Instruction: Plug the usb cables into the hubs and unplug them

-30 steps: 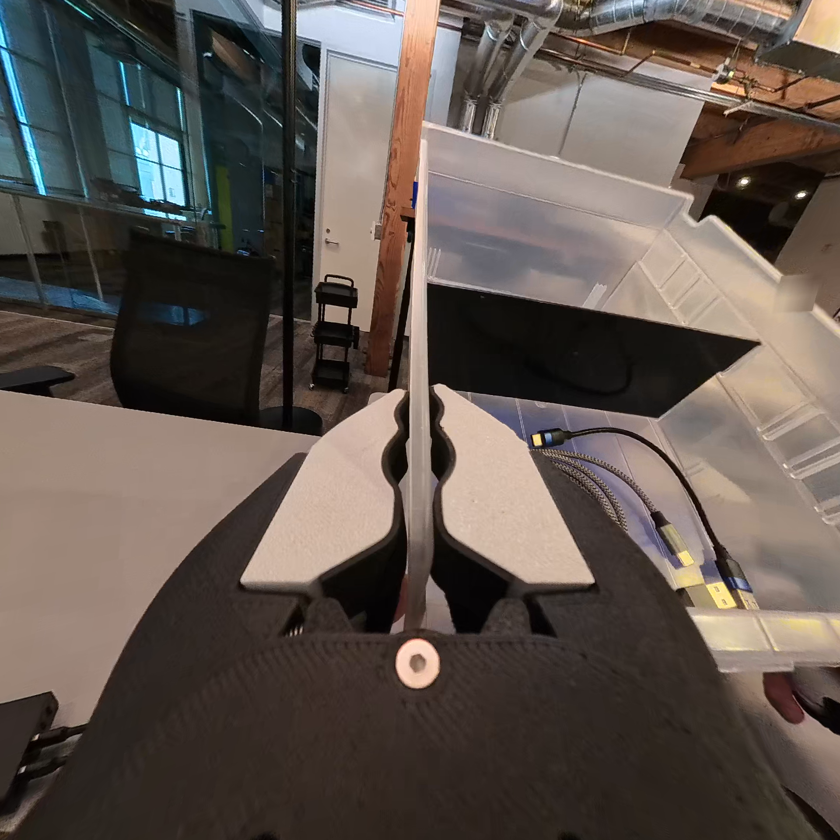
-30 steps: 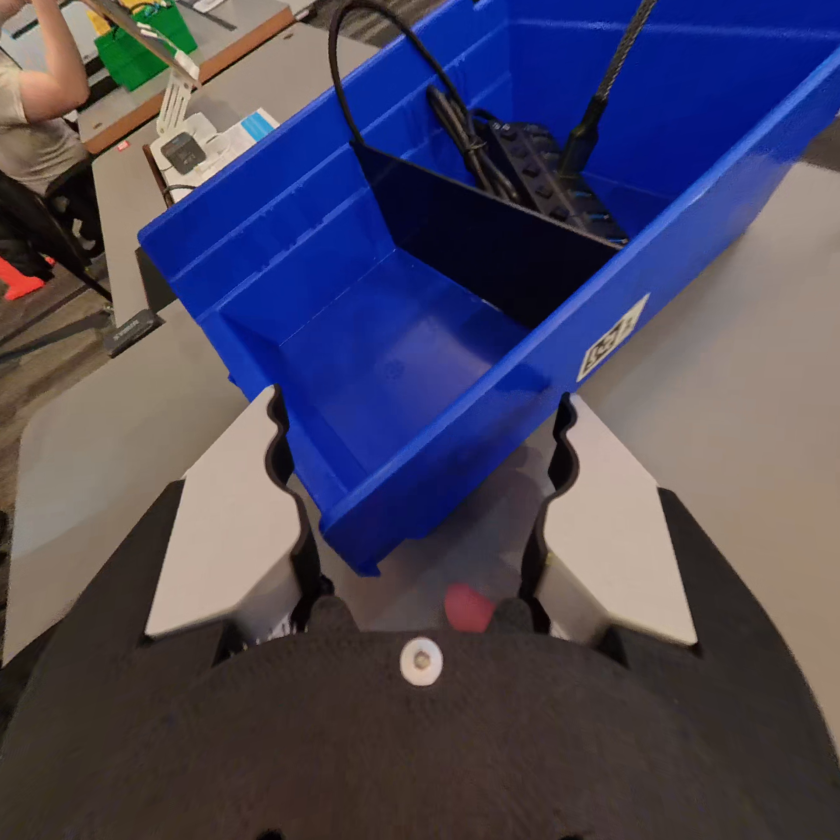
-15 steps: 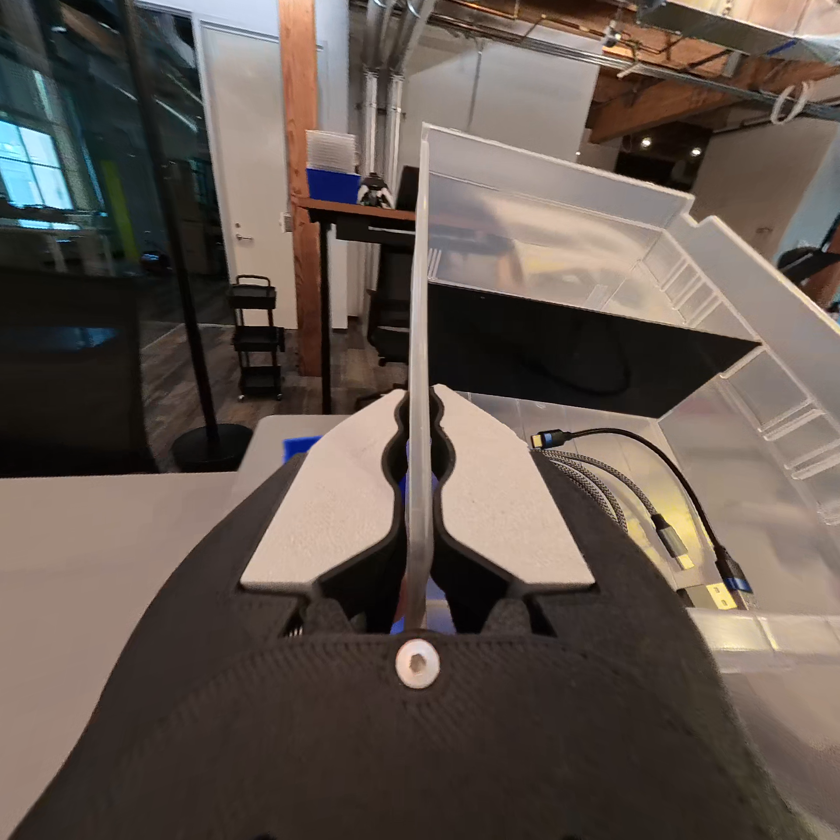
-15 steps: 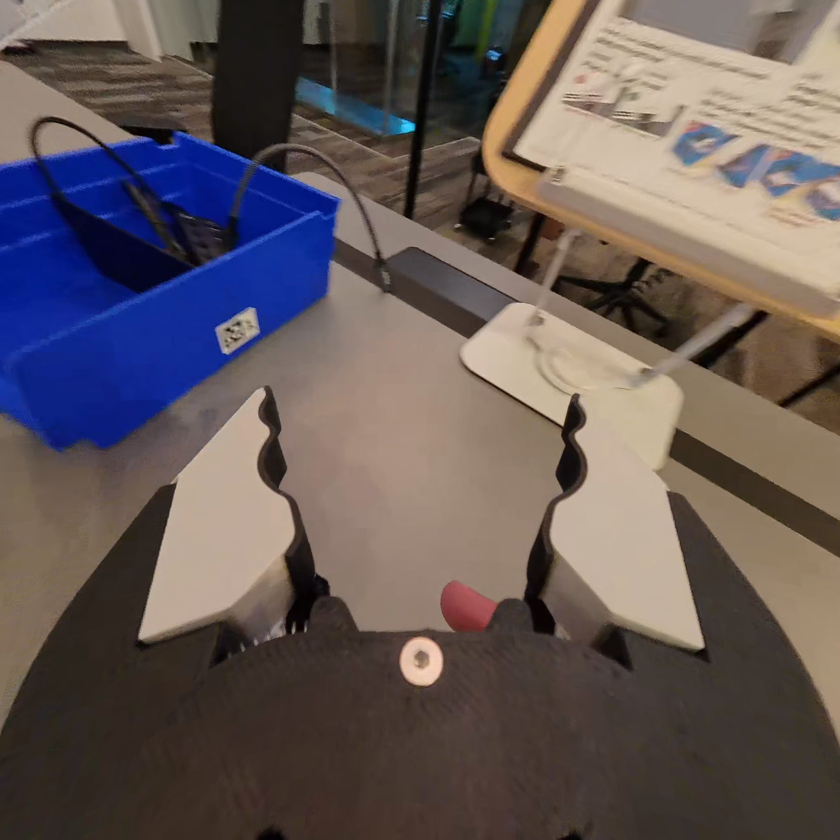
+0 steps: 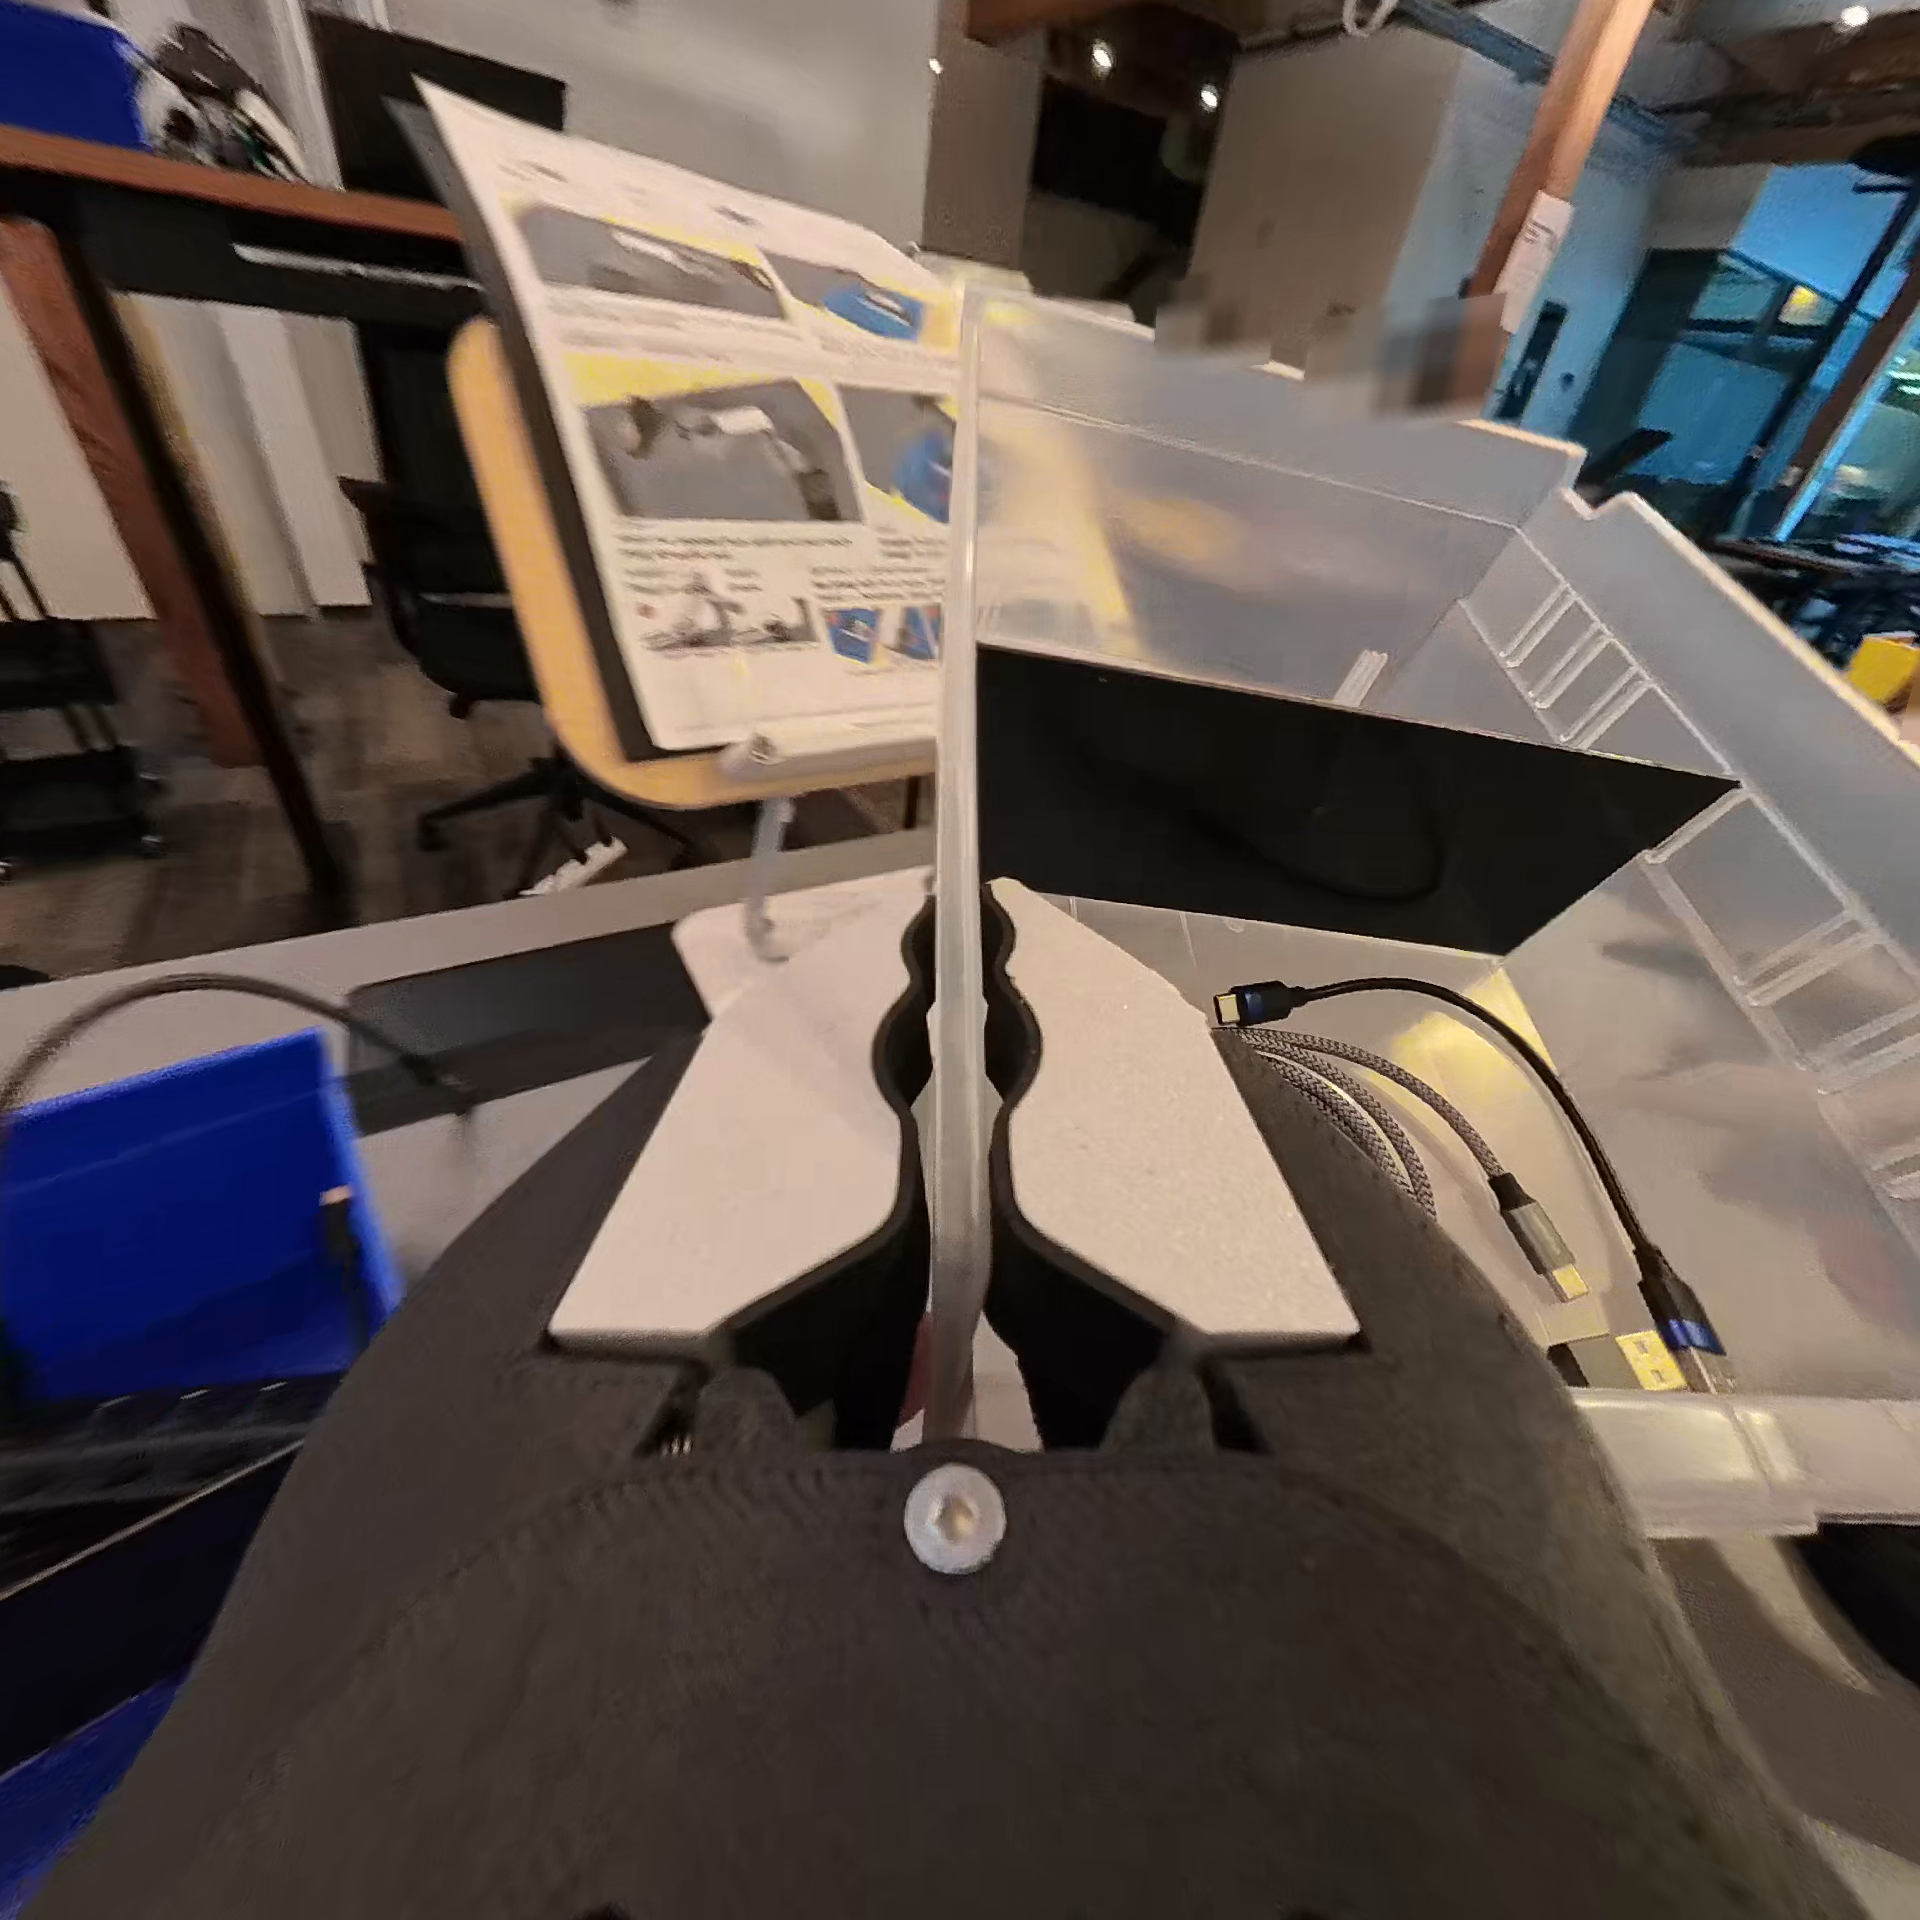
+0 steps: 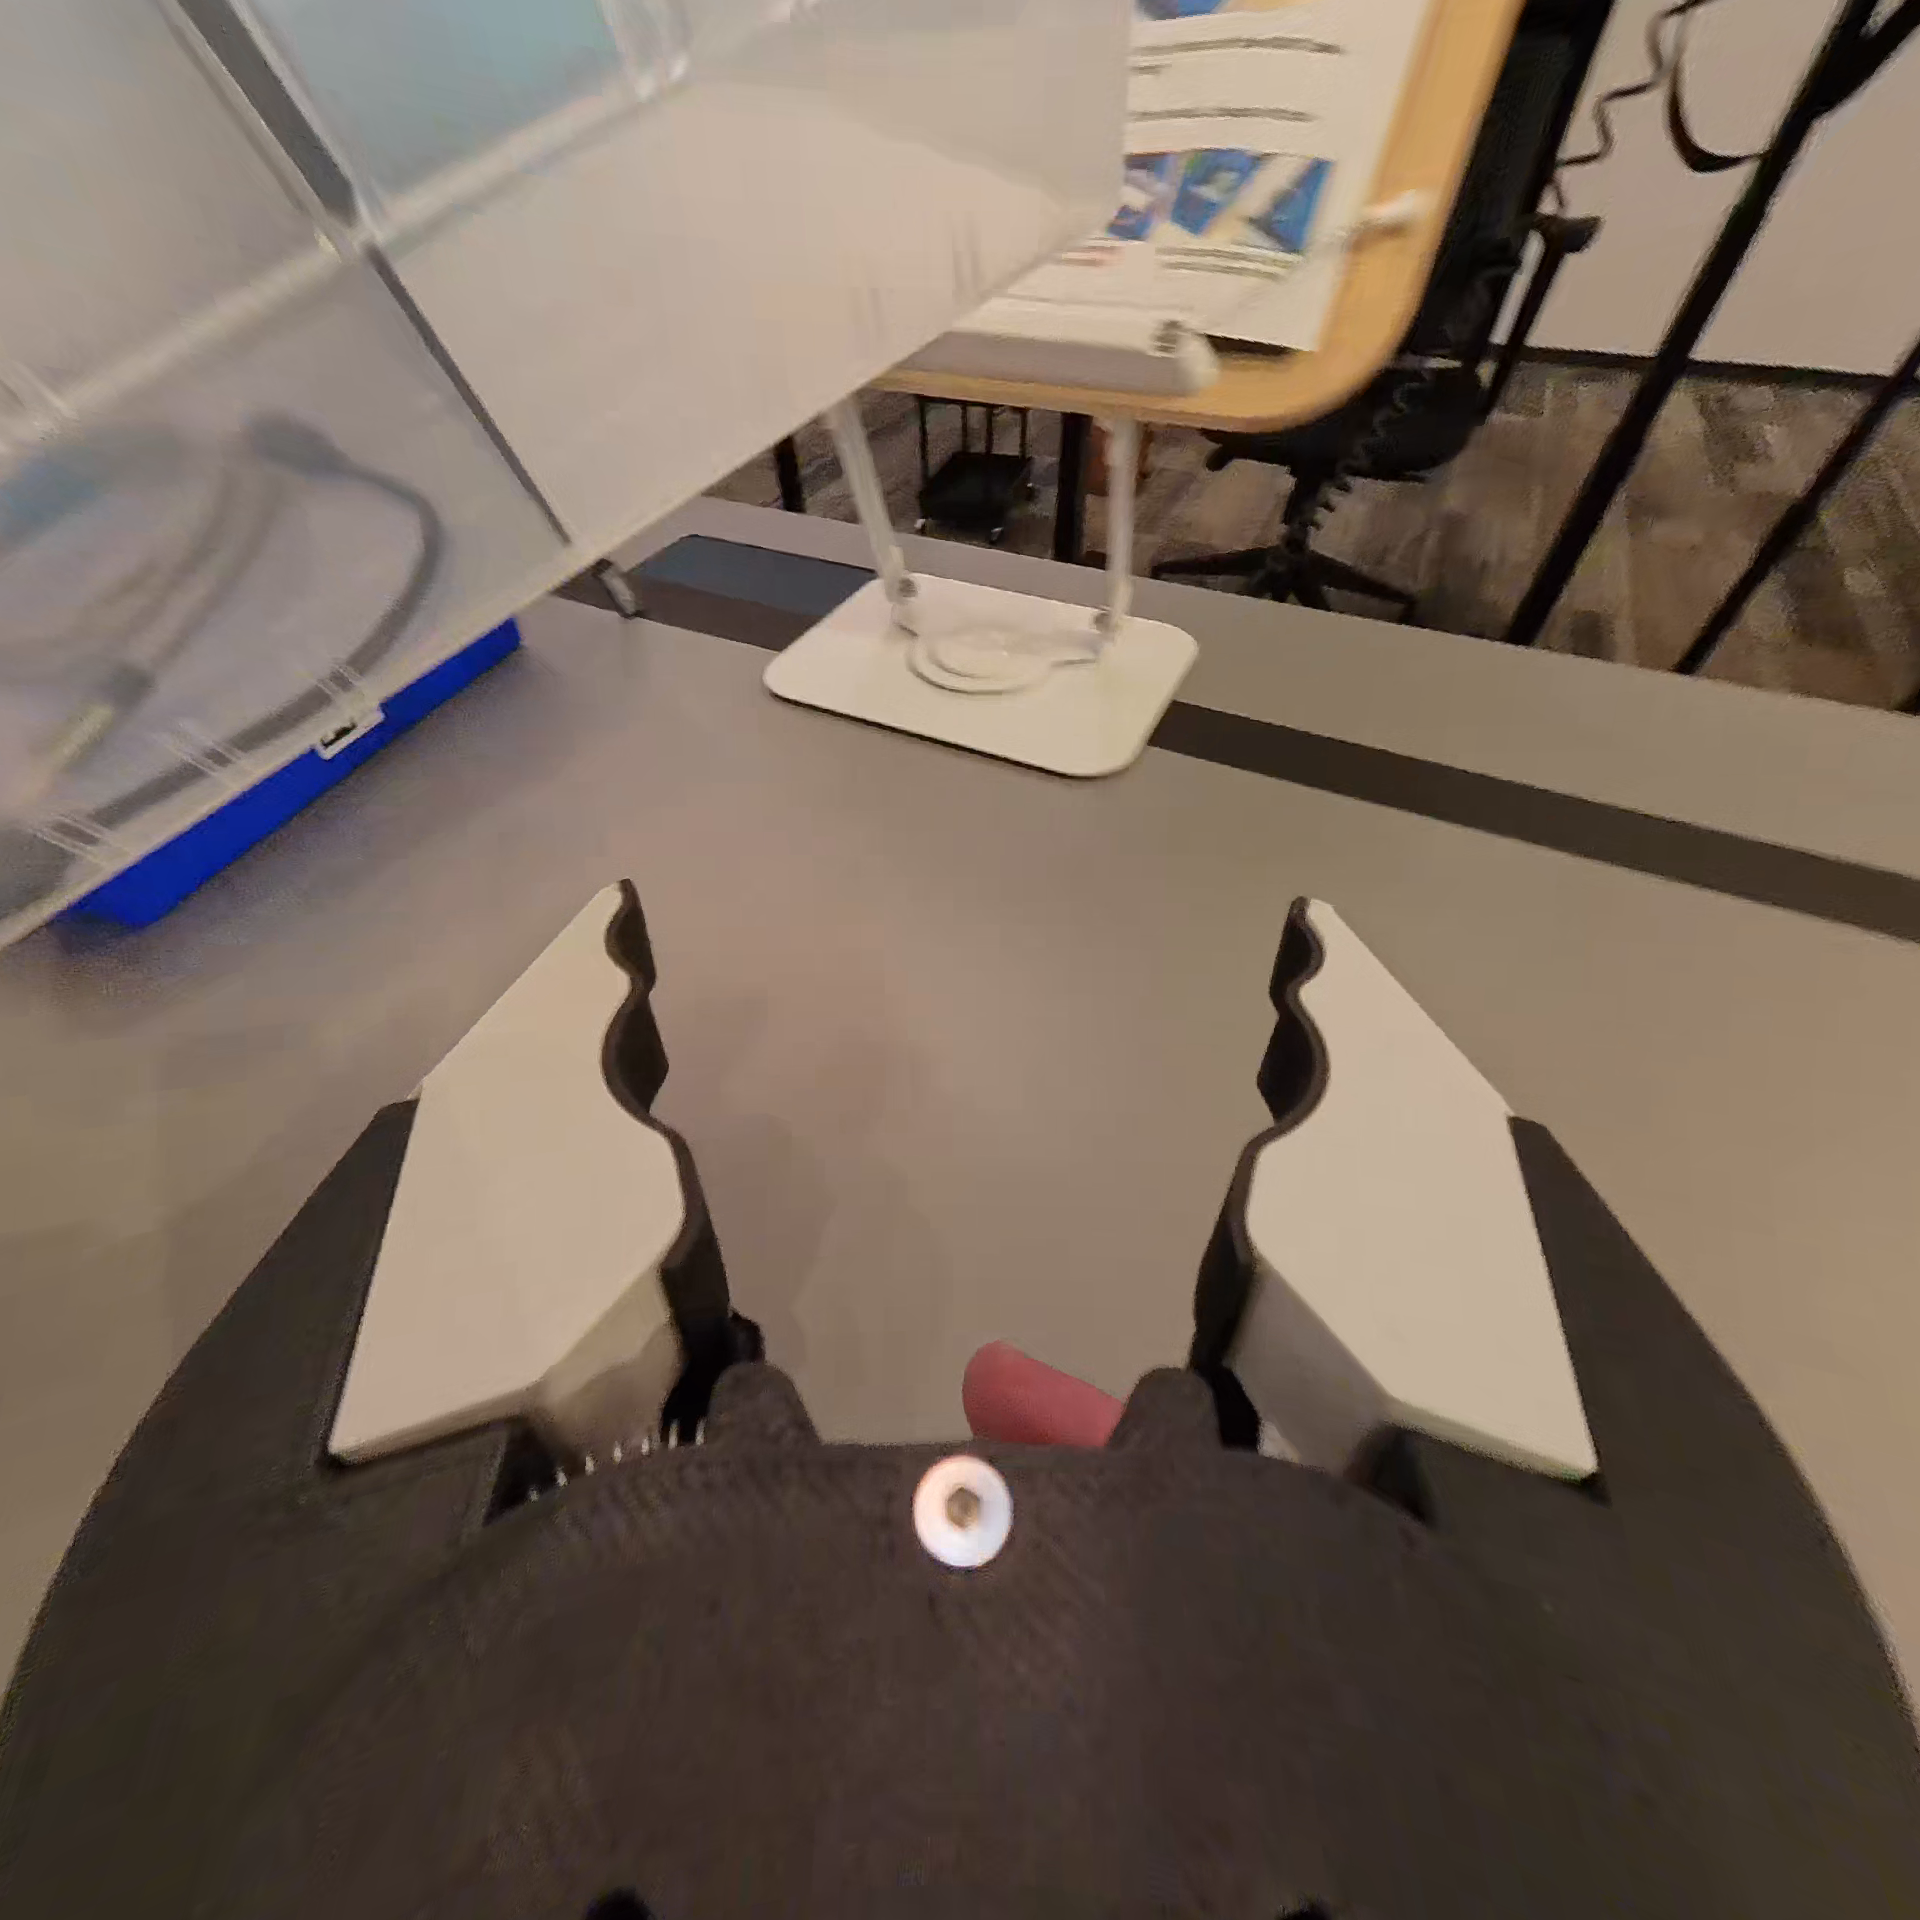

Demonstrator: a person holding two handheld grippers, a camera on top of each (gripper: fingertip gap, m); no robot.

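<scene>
The left gripper (image 5: 958,935) is clamped on the side wall of a clear plastic bin (image 5: 1299,499), which is lifted and tilted. The bin's long axis runs away from the camera; a black divider (image 5: 1299,821) crosses it. USB cables (image 5: 1382,1101) lie in the near compartment, connectors pointing toward the near wall. A blue bin (image 5: 177,1195) sits at lower left. The right gripper (image 6: 961,914) is spread apart, empty, above the grey table (image 6: 935,831), facing a white document stand (image 6: 987,675).
</scene>
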